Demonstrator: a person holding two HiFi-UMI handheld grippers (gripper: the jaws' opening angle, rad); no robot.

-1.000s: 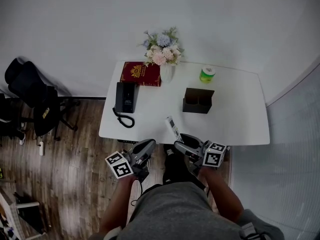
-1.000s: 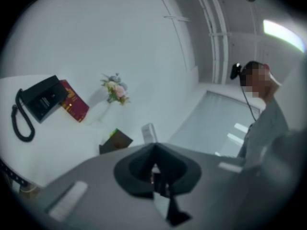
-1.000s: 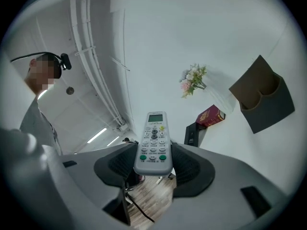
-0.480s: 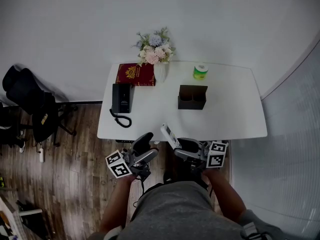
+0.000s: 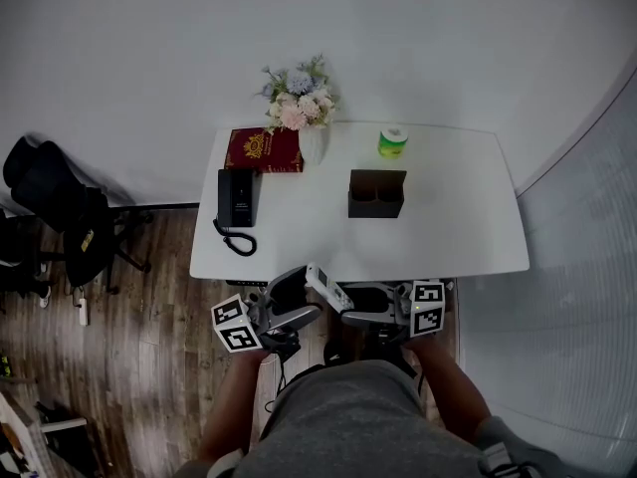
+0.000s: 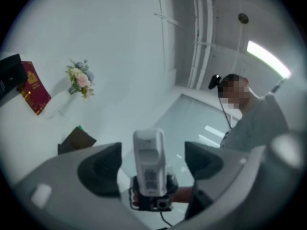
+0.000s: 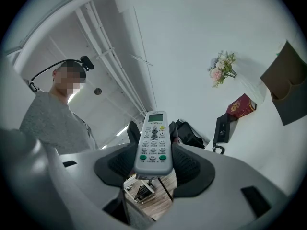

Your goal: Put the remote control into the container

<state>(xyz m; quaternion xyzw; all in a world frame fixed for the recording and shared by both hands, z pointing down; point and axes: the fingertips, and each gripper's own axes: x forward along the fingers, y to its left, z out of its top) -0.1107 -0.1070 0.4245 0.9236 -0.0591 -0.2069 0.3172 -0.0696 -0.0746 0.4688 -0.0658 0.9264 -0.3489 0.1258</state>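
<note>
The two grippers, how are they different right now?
The right gripper is clamped on the remote control, pads pressing both its sides; the left gripper grips nothing. The left gripper's jaws have just been opening and stand wide, with the remote control's end between them untouched; the right gripper's jaws stand narrower. Both face each other by the table's near edge.

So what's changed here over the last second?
The right gripper, clamped on the remote control throughout, drew it back off the front edge of the table toward the left gripper, whose jaws have just been opening; the remote now stands between them, untouched. The container, phone, book and flowers stayed put.
</note>
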